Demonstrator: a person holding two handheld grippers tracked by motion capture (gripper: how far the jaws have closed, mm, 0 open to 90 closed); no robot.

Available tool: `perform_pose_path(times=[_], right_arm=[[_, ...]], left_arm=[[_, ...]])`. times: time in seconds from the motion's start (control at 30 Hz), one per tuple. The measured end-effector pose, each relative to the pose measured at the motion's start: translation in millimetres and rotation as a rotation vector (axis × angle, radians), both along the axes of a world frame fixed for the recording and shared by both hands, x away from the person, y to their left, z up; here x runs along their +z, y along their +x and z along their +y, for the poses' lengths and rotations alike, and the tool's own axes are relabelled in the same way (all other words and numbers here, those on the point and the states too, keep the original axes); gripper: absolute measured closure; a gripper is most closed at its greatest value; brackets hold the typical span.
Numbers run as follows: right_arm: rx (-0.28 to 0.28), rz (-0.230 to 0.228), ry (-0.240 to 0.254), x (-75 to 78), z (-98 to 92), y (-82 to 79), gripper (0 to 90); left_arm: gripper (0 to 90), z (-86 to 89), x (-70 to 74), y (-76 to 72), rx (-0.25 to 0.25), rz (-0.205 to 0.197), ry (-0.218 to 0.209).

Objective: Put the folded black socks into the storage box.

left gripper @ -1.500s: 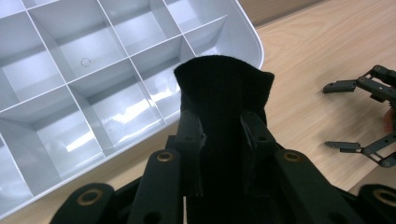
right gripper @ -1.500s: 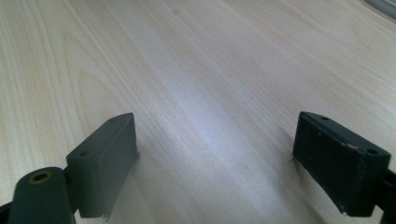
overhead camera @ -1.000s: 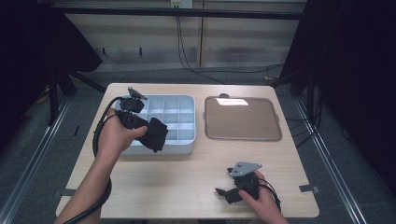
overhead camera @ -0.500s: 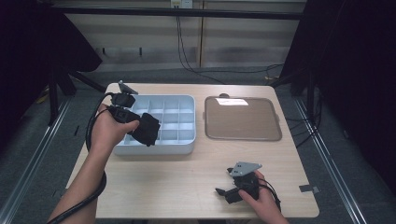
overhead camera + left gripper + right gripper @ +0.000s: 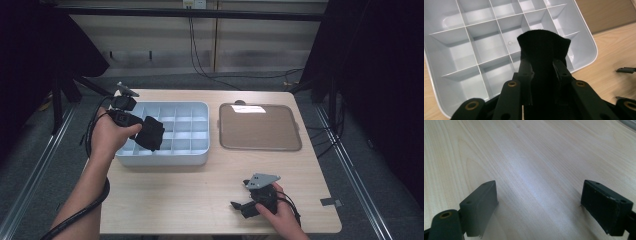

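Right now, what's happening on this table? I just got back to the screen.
A person is working with a hand-held gripper in each hand. The left hand-held gripper is shut on a black cloth item, holding it above the light grey divided tray, over its left compartments. The compartments that can be seen look empty. The right hand-held gripper rests open on the wooden table near the front edge, holding nothing. A brown flat tray sits to the right of the divided one.
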State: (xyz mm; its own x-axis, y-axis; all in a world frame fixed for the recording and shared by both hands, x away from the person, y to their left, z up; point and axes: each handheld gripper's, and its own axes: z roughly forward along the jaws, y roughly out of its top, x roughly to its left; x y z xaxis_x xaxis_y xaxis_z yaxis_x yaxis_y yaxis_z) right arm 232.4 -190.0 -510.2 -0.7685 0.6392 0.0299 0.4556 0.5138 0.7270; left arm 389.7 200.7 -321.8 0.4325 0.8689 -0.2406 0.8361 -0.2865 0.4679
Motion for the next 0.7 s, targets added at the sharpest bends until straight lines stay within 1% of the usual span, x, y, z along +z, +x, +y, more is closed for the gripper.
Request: perform_pose_path(times=[0.17, 0.23, 0.33, 0.47, 0.5, 0.57, 0.6, 0.63, 0.67, 0.7], right_arm=[[-0.001, -0.005, -0.002, 0.0, -0.2, 0.2, 13.2], [0.0, 0.0, 0.0, 0.0, 0.0, 0.0, 13.2], [0.0, 0.0, 0.0, 0.0, 0.0, 0.0, 13.2], [-0.001, -0.006, -0.002, 0.0, -0.2, 0.2, 13.2], [0.0, 0.0, 0.0, 0.0, 0.0, 0.0, 13.2], [-0.001, -0.002, -0.001, 0.0, -0.1, 0.0, 13.2], [0.0, -0.001, 0.0, 0.0, 0.0, 0.1, 13.2], [0.0, 0.0, 0.0, 0.0, 0.0, 0.0, 13.2], [0.0, 0.0, 0.0, 0.0, 0.0, 0.0, 13.2], [0.0, 0.0, 0.0, 0.0, 0.0, 0.0, 13.2]], left_arm=[[72.2, 8.1, -1.5, 4.9, 0.023, -0.004, 0.002], [72.2, 10.7, -2.7, 6.5, 0.029, 0.002, 0.0], [72.2, 14.1, -3.9, 8.4, 0.025, -0.002, 0.006], [72.2, 18.7, -7.3, 10.5, 0.036, -0.001, 0.009], [72.2, 19.5, -8.2, 10.8, 0.036, 0.003, 0.011], [72.2, 20.9, -10.4, 11.7, 0.038, -0.002, 0.021], [72.2, 22.2, -11.8, 12.4, 0.041, 0.003, 0.023], [72.1, 23.2, -13.2, 12.9, 0.049, 0.002, 0.018], [72.2, 24.8, -13.9, 13.6, 0.044, 0.0, 0.022], [72.1, 26.0, -15.0, 14.0, 0.051, 0.001, 0.02]])
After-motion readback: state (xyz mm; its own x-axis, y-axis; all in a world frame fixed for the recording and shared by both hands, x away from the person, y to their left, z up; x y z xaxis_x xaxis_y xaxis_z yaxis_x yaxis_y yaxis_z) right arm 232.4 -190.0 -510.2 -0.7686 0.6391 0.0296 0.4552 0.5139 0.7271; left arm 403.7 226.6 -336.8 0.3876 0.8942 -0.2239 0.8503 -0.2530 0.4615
